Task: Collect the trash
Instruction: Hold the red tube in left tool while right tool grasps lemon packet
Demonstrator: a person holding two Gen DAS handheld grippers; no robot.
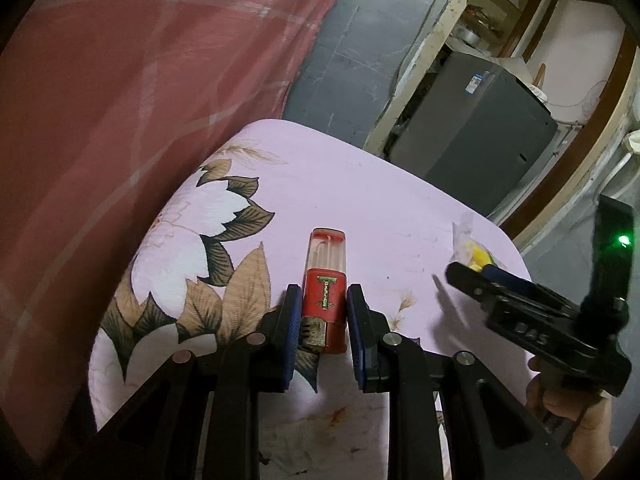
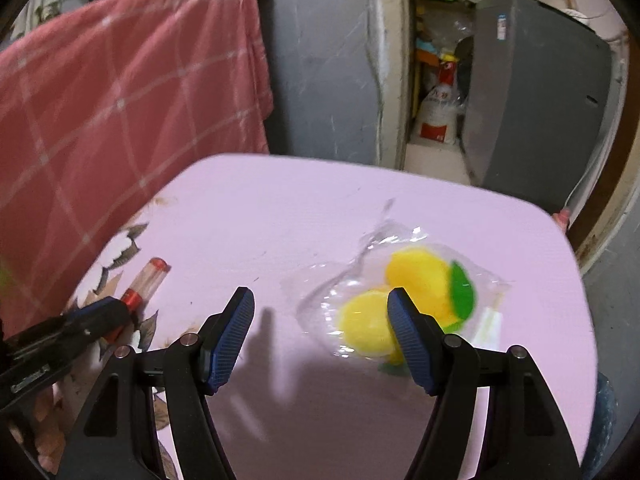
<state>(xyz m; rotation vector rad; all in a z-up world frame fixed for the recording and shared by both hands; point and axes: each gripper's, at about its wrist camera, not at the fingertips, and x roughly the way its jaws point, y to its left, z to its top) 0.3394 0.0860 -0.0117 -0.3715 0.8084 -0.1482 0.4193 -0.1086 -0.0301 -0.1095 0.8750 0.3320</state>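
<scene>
A red tube with a clear cap (image 1: 324,280) lies lengthwise between the blue pads of my left gripper (image 1: 324,289), which is shut on its red lower half. The right wrist view shows that gripper (image 2: 116,312) at the left, the tube (image 2: 146,280) sticking out past it over the pink floral tablecloth (image 2: 280,208). My right gripper (image 2: 320,294) hangs open above the cloth with nothing between its fingers. A clear plastic packet with yellow and green round pads (image 2: 424,280) lies on the cloth just behind its right finger. From the left wrist, the right gripper (image 1: 472,270) partly hides the packet (image 1: 470,246).
A red checked cloth (image 2: 120,100) hangs close behind the table's left side. A grey appliance (image 2: 540,100) and a white sack (image 2: 438,116) stand in a doorway beyond the far edge. A person's hand (image 1: 572,412) holds the right gripper's handle. The table's rounded far edge (image 1: 360,152) drops to a grey floor.
</scene>
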